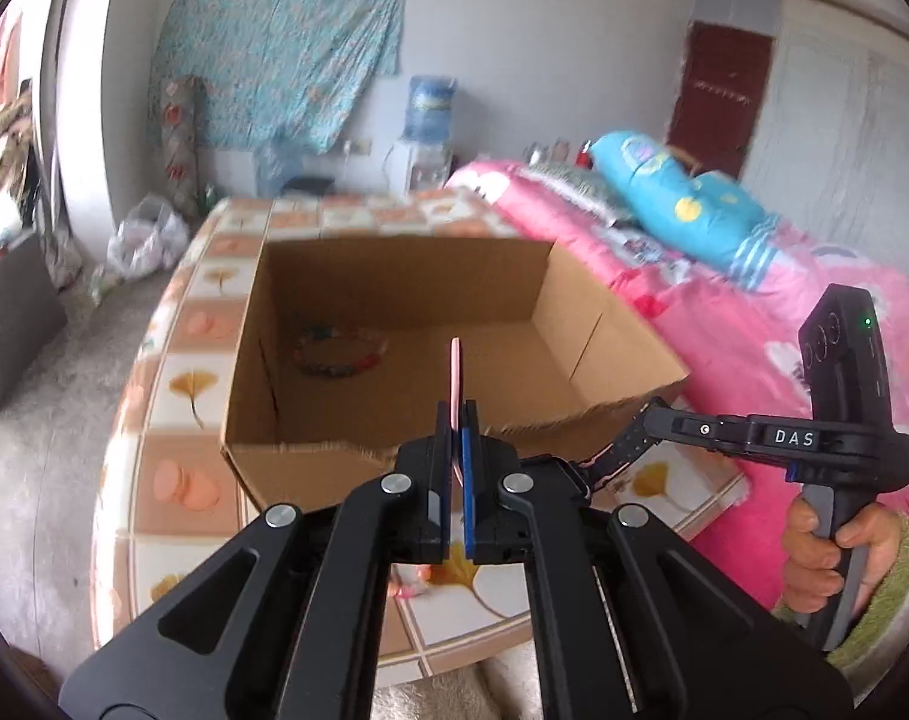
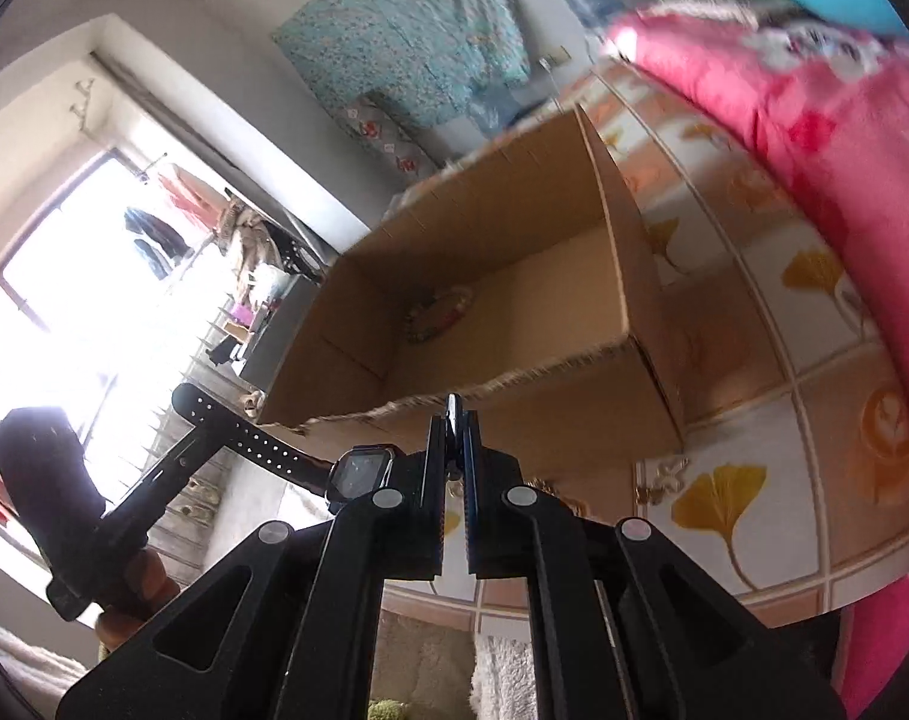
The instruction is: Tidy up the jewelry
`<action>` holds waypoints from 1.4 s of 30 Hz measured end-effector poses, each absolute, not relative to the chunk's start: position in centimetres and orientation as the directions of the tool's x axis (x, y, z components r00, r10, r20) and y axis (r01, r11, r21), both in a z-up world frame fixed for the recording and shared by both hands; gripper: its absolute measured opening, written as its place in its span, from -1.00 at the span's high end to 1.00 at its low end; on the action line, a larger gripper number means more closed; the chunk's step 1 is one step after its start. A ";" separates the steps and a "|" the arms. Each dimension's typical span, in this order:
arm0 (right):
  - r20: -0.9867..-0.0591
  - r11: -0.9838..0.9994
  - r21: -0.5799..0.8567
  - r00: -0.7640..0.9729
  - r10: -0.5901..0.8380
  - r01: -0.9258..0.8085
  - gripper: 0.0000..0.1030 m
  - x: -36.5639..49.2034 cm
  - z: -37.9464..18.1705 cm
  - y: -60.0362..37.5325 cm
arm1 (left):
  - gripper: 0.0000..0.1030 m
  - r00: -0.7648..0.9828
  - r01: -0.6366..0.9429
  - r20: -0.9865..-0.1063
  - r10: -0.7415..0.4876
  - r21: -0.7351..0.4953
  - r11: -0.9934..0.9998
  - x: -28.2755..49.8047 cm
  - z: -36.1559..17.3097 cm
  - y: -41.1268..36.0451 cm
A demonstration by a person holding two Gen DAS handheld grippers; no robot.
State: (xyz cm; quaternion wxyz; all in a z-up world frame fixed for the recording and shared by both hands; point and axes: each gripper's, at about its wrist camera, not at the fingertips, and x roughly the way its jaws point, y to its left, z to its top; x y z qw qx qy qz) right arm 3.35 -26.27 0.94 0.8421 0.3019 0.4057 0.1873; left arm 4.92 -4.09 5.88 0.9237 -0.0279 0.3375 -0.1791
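A black watch [image 2: 358, 471] hung by its strap between two grippers just short of the cardboard box [image 1: 598, 324] at twelve o'clock: the left gripper [image 1: 454, 420] was clamped on a pink-lined strap end, the right gripper [image 2: 454, 420] on the other end. One beaded bracelet [image 1: 340, 351] already lay inside at ten o'clock. The watch's placement apparently remained.

a home bedroom: a bed [image 1: 724, 324] with pink bedding, a blue pillow [image 1: 676, 192], a water dispenser [image 1: 427, 138] and a window [image 2: 64, 300].
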 end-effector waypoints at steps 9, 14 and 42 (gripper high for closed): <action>-0.665 0.789 0.614 0.535 0.522 -0.007 0.90 5.0 -3.2 -26.4 | 0.96 0.674 0.303 -0.664 -0.325 -0.153 0.941 4.7 3.4 -5.8; -0.688 0.817 0.577 0.529 0.497 -0.017 0.89 5.4 -4.1 -26.0 | 0.96 0.657 0.269 -0.702 -0.274 -0.121 0.956 5.4 1.6 -6.2; -0.708 0.885 0.281 0.542 0.452 -0.370 0.88 -1.6 -2.9 -17.0 | 0.96 0.662 0.237 -0.713 -0.230 -0.093 0.967 6.4 0.7 -6.1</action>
